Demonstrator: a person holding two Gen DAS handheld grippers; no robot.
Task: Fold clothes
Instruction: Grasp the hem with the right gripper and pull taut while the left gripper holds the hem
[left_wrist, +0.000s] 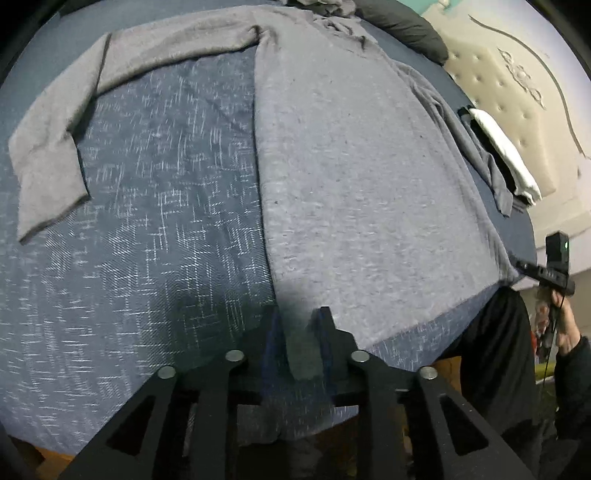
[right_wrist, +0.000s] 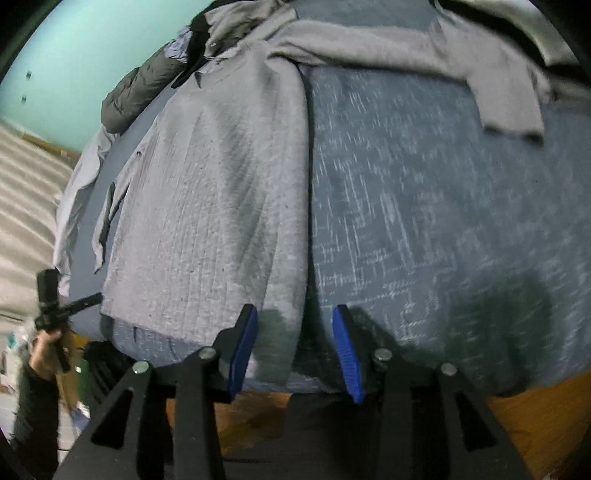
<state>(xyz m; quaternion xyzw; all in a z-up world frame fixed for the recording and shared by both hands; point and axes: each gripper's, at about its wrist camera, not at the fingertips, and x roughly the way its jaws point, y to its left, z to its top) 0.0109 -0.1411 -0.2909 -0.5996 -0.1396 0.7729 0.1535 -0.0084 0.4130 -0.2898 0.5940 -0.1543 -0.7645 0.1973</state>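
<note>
Grey knit, a long-sleeved sweater (left_wrist: 354, 192) lies flat on a blue woven bedspread (left_wrist: 155, 236), its body filling the centre and right of the left wrist view, one sleeve (left_wrist: 66, 122) curving to the upper left. In the right wrist view the body occupies the centre left and a sleeve crosses the top.

Left gripper (left_wrist: 299, 328), bottom centre: jaws slightly parted, the sweater's lower corner lying between them; whether the pads press it cannot be told.

Right gripper (right_wrist: 295, 332), bottom centre: blue pads (right_wrist: 243, 347) apart, straddling the hem corner without gripping it.

A dark padded jacket (right_wrist: 144, 88) lies at the upper left. A white folded cloth (left_wrist: 506, 155) rests at the bed's right edge.
</note>
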